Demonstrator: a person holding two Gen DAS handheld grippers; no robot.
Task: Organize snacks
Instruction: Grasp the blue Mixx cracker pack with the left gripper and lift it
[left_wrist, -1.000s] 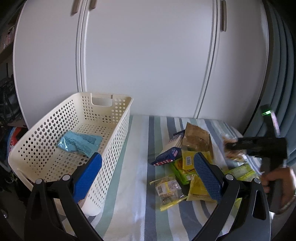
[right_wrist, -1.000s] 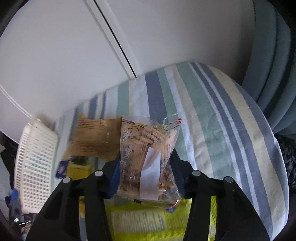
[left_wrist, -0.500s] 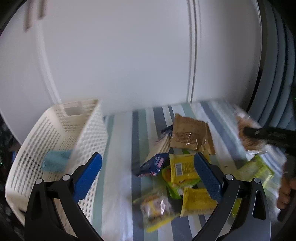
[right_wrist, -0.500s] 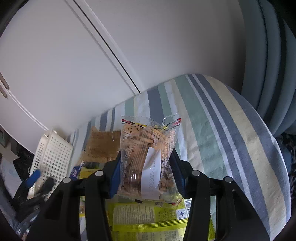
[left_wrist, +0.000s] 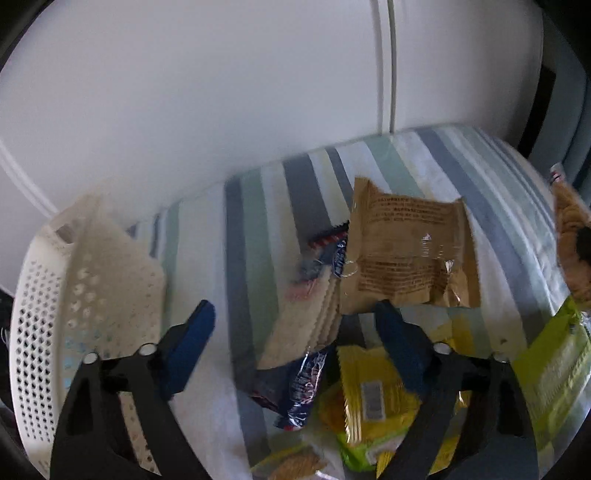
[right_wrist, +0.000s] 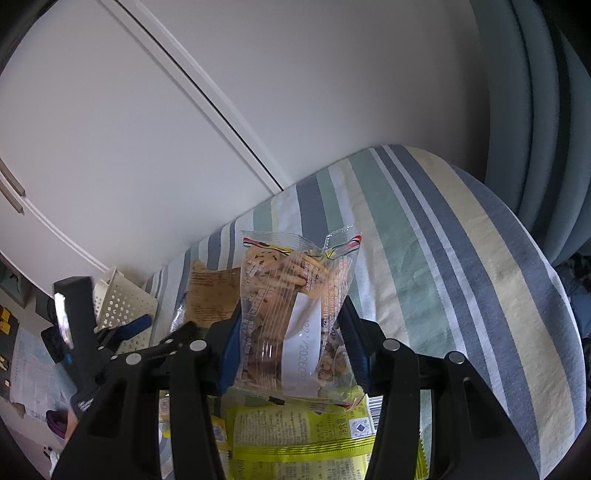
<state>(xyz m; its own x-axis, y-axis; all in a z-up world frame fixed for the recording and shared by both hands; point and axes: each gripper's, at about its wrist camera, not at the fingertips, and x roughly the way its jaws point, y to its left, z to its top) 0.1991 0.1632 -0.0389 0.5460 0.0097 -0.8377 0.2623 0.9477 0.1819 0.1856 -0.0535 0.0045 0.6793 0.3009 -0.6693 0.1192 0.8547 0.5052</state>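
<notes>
Striped counter (right_wrist: 443, 236) carries a loose snack pile. White basket (left_wrist: 85, 295) stands at its left end. Brown packet (left_wrist: 406, 254) lies atop the pile, just ahead of the left tongs (left_wrist: 295, 325), spread and empty. Right tongs (right_wrist: 291, 336) pinch a clear cookie bag (right_wrist: 291, 299), raised above a yellow-green packet (right_wrist: 303, 439).

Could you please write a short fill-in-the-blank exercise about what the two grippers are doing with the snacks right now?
1. The right gripper is shut on a clear packet of ____.
2. The left gripper holds nothing; its jaws are ____.
3. The white perforated ____ stands at the tablecloth's left end.
4. The brown packet lies on a ____ tablecloth.

Missing words: cookies; open; basket; striped
</notes>
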